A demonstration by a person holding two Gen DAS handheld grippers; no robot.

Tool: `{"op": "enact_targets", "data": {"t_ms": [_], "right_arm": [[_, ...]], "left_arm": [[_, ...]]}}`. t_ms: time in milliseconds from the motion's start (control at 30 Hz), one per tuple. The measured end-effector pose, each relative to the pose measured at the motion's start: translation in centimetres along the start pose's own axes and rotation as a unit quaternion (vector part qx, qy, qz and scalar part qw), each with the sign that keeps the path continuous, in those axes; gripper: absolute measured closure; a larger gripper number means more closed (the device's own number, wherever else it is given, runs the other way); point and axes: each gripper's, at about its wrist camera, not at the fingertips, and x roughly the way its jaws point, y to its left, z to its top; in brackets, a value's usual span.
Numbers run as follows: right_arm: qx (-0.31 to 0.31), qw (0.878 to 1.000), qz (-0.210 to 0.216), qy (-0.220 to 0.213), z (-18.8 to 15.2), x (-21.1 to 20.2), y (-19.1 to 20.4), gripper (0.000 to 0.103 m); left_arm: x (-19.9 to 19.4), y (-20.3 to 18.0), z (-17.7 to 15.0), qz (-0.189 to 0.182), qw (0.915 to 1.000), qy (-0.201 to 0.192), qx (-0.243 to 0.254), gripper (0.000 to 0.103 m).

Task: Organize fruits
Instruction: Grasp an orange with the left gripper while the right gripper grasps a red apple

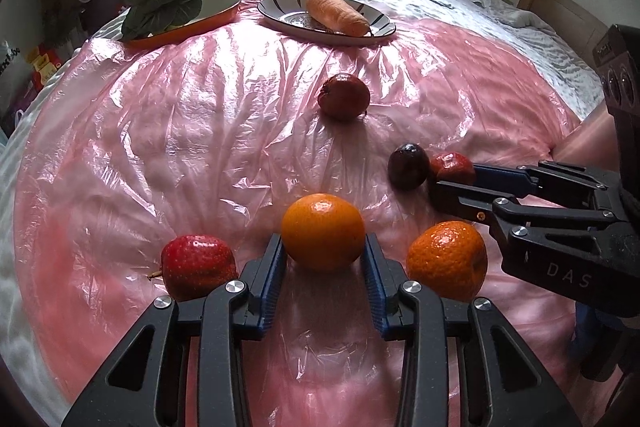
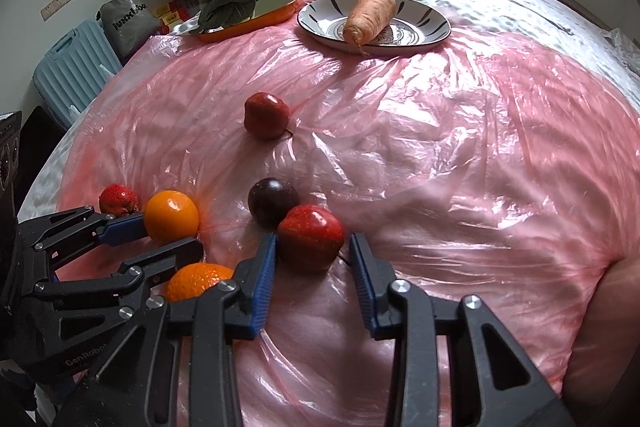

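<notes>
A smooth orange (image 1: 322,231) (image 2: 171,217) lies on the pink plastic sheet (image 1: 200,131), and my left gripper (image 1: 324,243) (image 2: 172,235) is shut on it, both blue pads against its sides. A red apple (image 2: 310,237) (image 1: 452,165) sits between the fingers of my right gripper (image 2: 314,239) (image 1: 452,179). The left pad touches the apple and a thin gap shows at the right pad. A dark plum (image 2: 272,201) (image 1: 408,167) rests against that apple's far side. Beside the orange are a rough-skinned orange (image 1: 447,259) and another red apple (image 1: 198,265).
A third red apple (image 1: 344,97) (image 2: 266,115) lies alone mid-sheet. At the far edge stand a striped plate (image 2: 432,23) holding a carrot (image 2: 370,15) and an orange dish (image 2: 276,5) with leafy greens (image 2: 228,1). A blue suitcase (image 2: 72,63) stands off to the left.
</notes>
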Motion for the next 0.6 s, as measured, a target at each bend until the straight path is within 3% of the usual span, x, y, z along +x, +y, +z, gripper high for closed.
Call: {"op": "enact_targets", "data": {"t_ms": [600], "right_arm": [[0.027, 0.999, -0.005, -0.028, -0.5, -3.8, -1.2, 0.039]], "left_arm": [[-4.0, -0.3, -0.4, -0.003, 0.9992, -0.037, -0.011, 0.07]]}}
